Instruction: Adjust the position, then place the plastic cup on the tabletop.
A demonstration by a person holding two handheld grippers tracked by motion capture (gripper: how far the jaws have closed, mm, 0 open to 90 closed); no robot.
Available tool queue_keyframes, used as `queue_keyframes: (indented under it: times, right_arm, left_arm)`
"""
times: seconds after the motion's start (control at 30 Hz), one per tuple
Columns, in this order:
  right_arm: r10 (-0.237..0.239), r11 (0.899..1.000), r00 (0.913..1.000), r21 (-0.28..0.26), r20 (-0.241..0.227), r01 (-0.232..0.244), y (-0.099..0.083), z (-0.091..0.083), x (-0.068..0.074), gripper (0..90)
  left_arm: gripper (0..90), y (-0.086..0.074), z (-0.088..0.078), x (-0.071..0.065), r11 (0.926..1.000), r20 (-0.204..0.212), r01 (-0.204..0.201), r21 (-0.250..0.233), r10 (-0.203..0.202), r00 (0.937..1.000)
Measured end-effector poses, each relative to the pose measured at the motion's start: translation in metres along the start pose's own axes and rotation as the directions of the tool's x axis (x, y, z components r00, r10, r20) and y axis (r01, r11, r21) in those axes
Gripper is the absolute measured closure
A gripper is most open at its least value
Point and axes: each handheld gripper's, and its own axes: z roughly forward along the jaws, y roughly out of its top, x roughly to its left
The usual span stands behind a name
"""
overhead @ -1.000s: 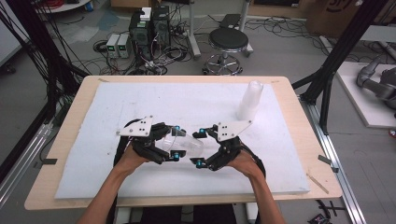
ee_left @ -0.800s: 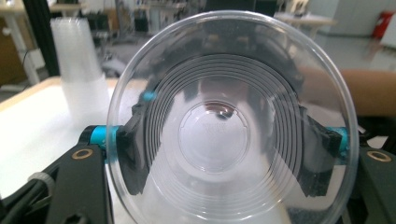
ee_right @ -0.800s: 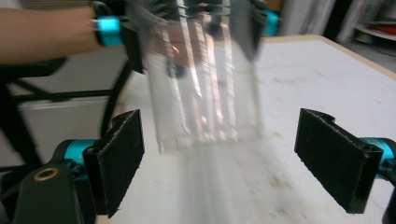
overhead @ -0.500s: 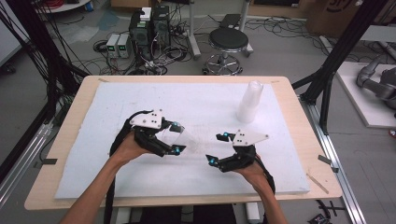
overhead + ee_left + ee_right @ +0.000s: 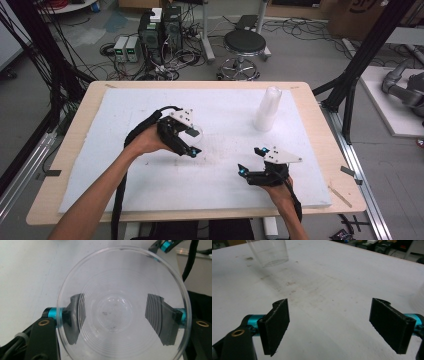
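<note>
High view: left gripper [image 5: 194, 142] raised over the white mat [image 5: 125, 175], left of and nearer than the stack of clear cups [image 5: 267, 108], which stands upright toward the far right part of the mat. Clamped on a single clear cup [image 5: 193, 134], faint against the mat, held well apart from the stack. Right gripper [image 5: 250, 161] low over the mat, nearer than the stack and slightly left of it, jaws spread with nothing between them; grey three-cornered plate on top, forearm entering from the bottom edge. Wooden table [image 5: 320, 107] visible as a border around the mat, the stack close to its far right corner. Left gripper view: clear cup [image 5: 123, 303] seen mouth-on, round rim toward the camera, base centred behind it. Both black pads [image 5: 156, 315] pressed against the cup wall from opposite sides, seen through the plastic; cup gripped firmly. Left gripper [image 5: 117, 312] above the white mat [image 5: 27, 272]; the stack not identifiable from this angle. Right gripper view: right gripper [image 5: 329, 322] with jaws standing wide apart, bare white mat [image 5: 332, 287] between the pads [image 5: 275, 322], nothing held. Stack of clear cups [image 5: 269, 252] at the upper left, well ahead of the jaws, base resting on the mat, top cut off by the picture edge.
</note>
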Motion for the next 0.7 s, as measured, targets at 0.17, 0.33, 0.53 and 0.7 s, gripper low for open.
queue_keyframes:
  times: [0.17, 0.33, 0.53, 0.7]
  right_arm:
    - [0.027, 1.000, 0.9977, 0.005, 0.062, -0.027, -0.010, -0.003, -0.008, 16.6]
    - [0.041, 0.999, 0.9949, 0.001, 0.092, -0.041, -0.019, -0.002, -0.012, 16.6]
    - [0.048, 0.999, 0.9946, -0.004, 0.091, -0.048, -0.020, -0.002, -0.013, 16.7]
    - [0.048, 0.999, 0.9951, -0.006, 0.087, -0.048, -0.021, -0.002, -0.013, 16.6]
  left_arm:
    - [31.9, 0.010, 0.006, 0.011, 0.9926, -0.006, -0.002, 0.121, 0.003, 1.0000]
    - [31.9, 0.013, 0.007, 0.015, 0.9897, -0.029, 0.008, 0.143, -0.003, 0.9996]
    - [31.9, 0.015, 0.006, 0.014, 0.9902, -0.035, 0.003, 0.140, 0.002, 0.9994]
    - [31.8, 0.014, 0.004, 0.014, 0.9899, -0.042, -0.001, 0.142, 0.007, 0.9991]
